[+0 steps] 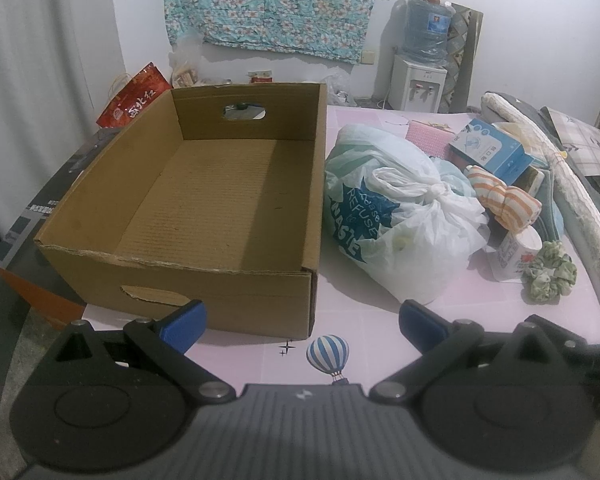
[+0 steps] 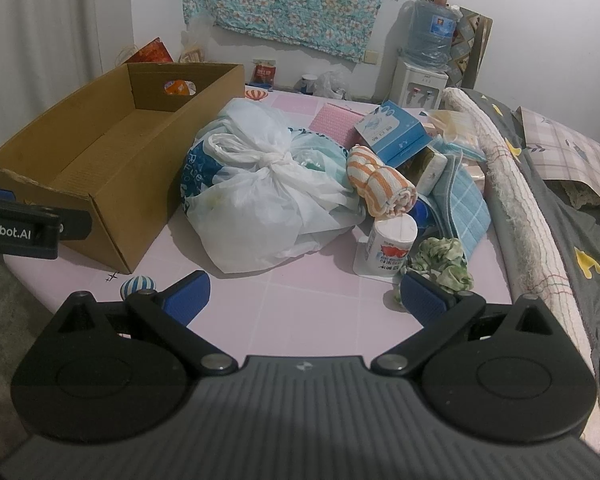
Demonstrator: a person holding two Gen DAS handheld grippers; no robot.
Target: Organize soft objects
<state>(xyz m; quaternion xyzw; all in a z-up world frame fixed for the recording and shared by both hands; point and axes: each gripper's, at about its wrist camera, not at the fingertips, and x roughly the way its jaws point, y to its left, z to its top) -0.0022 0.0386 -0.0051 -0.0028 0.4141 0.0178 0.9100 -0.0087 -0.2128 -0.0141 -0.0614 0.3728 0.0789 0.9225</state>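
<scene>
Floral cloth hangs on white wall above water dispenser w/ blue bottle; red gift bag sits behind table, white curtain at left.

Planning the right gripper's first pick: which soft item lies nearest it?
The green scrunchie, right beside its right fingertip; the striped towel roll and knotted plastic bag sit farther back.

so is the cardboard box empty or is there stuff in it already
Empty. The cardboard box shows only its bare ribbed floor in the left wrist view, and the tied plastic bag and rolled striped towel lie outside it on the table.
</scene>
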